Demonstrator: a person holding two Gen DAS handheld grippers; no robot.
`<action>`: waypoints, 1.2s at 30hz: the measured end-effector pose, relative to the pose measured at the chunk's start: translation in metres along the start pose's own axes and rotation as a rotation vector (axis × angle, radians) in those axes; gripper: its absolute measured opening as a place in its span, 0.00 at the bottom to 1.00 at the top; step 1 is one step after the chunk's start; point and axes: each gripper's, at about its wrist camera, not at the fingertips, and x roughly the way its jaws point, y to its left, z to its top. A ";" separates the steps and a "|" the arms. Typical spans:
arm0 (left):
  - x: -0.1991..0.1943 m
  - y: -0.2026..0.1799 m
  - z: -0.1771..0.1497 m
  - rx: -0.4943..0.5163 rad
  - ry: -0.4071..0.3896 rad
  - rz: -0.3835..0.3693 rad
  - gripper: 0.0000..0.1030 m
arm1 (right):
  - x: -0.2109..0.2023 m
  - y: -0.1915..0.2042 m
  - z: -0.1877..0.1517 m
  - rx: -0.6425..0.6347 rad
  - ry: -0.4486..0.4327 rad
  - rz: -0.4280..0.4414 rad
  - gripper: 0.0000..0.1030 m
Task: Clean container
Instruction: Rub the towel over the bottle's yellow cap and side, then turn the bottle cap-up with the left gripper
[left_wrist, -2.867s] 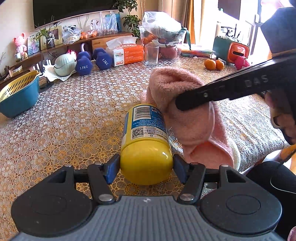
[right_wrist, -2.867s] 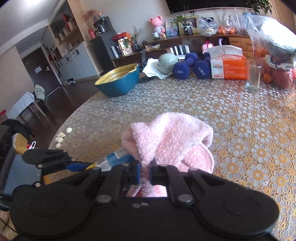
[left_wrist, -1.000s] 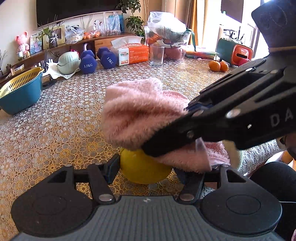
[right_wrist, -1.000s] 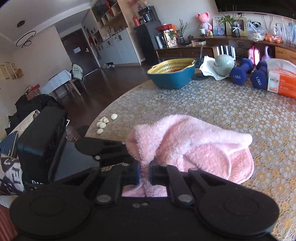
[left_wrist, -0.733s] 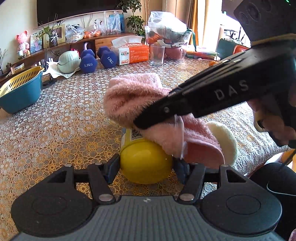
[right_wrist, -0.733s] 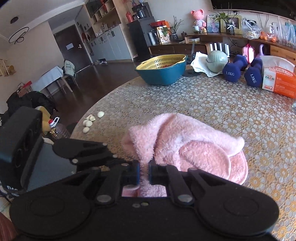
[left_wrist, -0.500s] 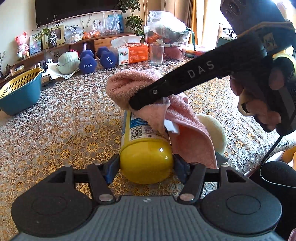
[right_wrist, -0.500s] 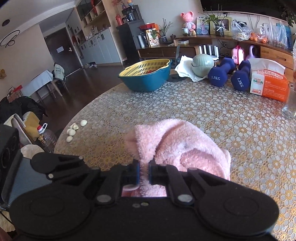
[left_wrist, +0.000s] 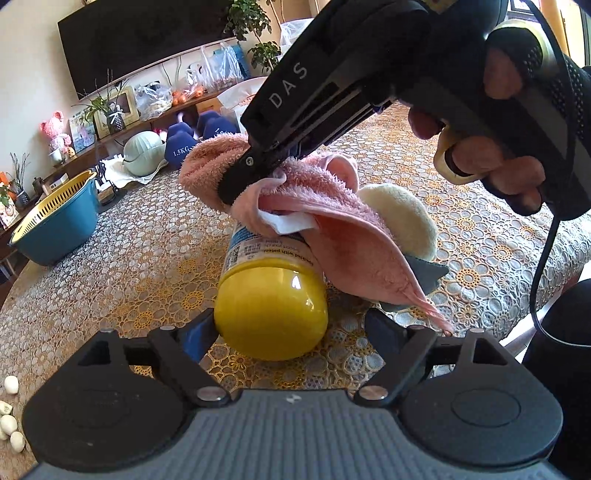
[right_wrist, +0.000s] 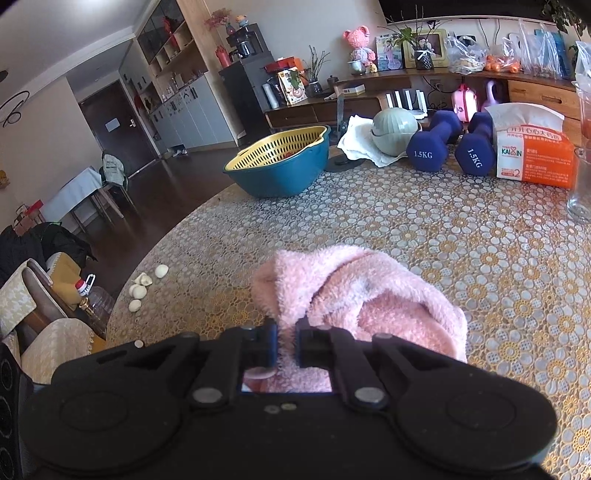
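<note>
The container (left_wrist: 271, 310), a jar with a yellow lid and a blue-and-white label, lies on its side on the lace-covered table (left_wrist: 129, 258), lid towards the left wrist camera. My left gripper (left_wrist: 291, 326) stands open around the lid: the left finger touches it, the right finger is clear of it. My right gripper (left_wrist: 236, 184) comes in from above right, held by a hand (left_wrist: 498, 166), and is shut on a pink fluffy cloth (left_wrist: 332, 218) draped over the jar's far end. In the right wrist view the cloth (right_wrist: 362, 295) bunches beyond the shut gripper (right_wrist: 286, 343) and hides the jar.
A blue basin with a yellow strainer (right_wrist: 280, 166) sits at the table's far left. Blue dumbbells (right_wrist: 436, 146), an orange tissue box (right_wrist: 532, 155) and a glass (right_wrist: 581, 184) line the back. Garlic cloves (right_wrist: 142, 288) lie near the left table edge.
My left gripper has opened and let go of the jar, which now rests on the table. The right gripper has drawn the cloth along the jar towards its far end.
</note>
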 end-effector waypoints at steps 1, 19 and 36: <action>0.001 -0.001 0.000 0.003 -0.002 0.010 0.83 | 0.000 0.000 0.000 0.005 -0.001 0.001 0.06; -0.009 0.010 0.018 -0.119 0.046 -0.099 0.59 | -0.045 0.021 -0.029 -0.005 -0.029 0.046 0.10; -0.031 -0.003 0.046 -0.080 0.052 -0.153 0.59 | -0.056 -0.028 -0.037 0.132 -0.080 0.061 0.10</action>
